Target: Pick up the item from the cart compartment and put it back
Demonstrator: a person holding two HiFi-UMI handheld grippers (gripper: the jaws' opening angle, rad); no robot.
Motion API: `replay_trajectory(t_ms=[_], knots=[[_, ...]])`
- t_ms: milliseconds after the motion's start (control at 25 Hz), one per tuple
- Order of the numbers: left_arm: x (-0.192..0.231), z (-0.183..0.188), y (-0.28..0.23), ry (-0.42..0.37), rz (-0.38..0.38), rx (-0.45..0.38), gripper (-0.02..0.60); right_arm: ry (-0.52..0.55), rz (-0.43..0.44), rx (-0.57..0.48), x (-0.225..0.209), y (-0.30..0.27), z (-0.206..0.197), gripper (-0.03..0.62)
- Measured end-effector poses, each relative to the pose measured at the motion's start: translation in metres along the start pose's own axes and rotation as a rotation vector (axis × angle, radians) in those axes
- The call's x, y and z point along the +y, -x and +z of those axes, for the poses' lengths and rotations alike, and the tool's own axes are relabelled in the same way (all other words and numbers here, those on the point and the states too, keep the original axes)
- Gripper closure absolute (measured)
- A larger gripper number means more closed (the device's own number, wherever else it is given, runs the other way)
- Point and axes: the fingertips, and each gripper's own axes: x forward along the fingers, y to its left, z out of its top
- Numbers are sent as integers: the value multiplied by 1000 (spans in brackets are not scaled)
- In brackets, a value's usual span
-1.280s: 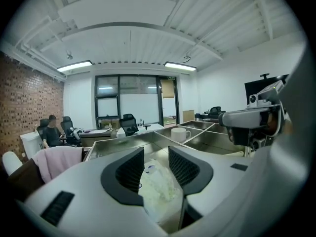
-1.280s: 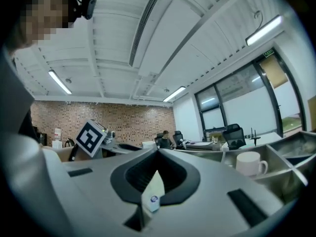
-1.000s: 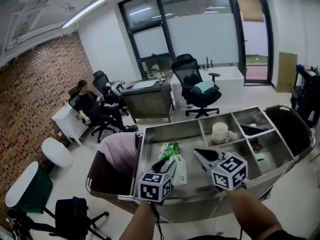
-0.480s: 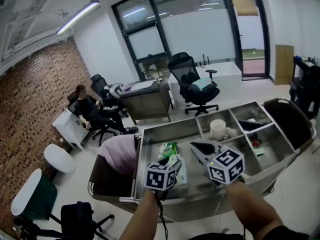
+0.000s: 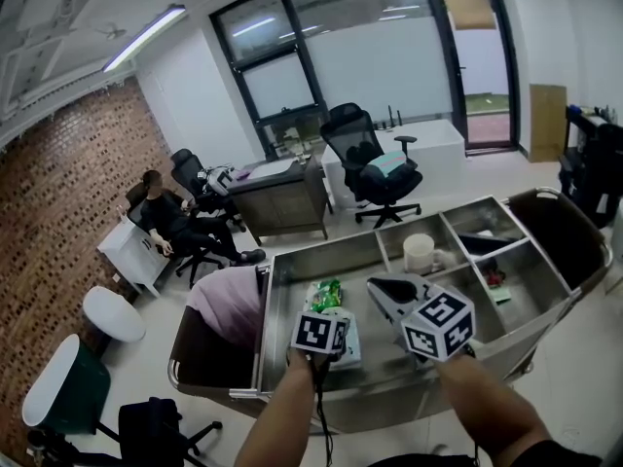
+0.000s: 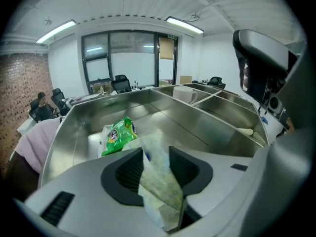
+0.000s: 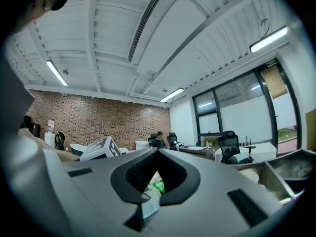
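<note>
Right now my left tool (image 6: 158, 176) is grasping the pale packet (image 6: 160, 189), its jaws having just been closing a little, with the packet wedged upright in the gap between them. The left gripper view gives me that grip plainly. It also shows the packet's far end reaching toward the green snack bag (image 6: 117, 135), which lies just beyond it on the steel floor of the cart (image 6: 207, 127). From the head view I only get the marker cube of the left tool (image 5: 329, 343), with a sliver of packet (image 5: 348, 348) just on my side of the green snack bag (image 5: 326, 293), both inside the cart's (image 5: 280, 305) large compartment. My right tool (image 5: 382, 288) hangs to the right of the green snack bag. Its own view shows the right tool (image 7: 157, 179) clenched on nothing and pointing level at a brick wall (image 7: 98, 120). A white mug (image 5: 421, 253) sits in a smaller compartment, well to the right of the green snack bag.
</note>
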Motion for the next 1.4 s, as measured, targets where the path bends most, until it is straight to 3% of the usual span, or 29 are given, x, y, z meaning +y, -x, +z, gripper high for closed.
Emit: replay_trajectory(t_ms=[80,120,320,520,680,920,1200,1400], knots=[[4,0,-1,-10,22,-1,569,-4,-1,-1,0,0,-1,585],[4,3,-2,-8,16,-13,578,-5,-1,-2,0,0,-1,585],[1,5,0,11,-24,-26,580,-6,-1,0,1,1,-2,585],[3,10,8,25,-9,-56,580,-8,3,5,3,2,-6,585],[8,28,26,64,8,-155,580,-12,4,6,4,2,-7,585],[13,60,68,74,64,-392,580,-8,10,4,9,0,-5,585],[13,74,98,63,85,-469,580,0,15,2,14,3,-3,585],[9,79,147,92,110,-617,580,-12,11,-28,17,20,3,585]])
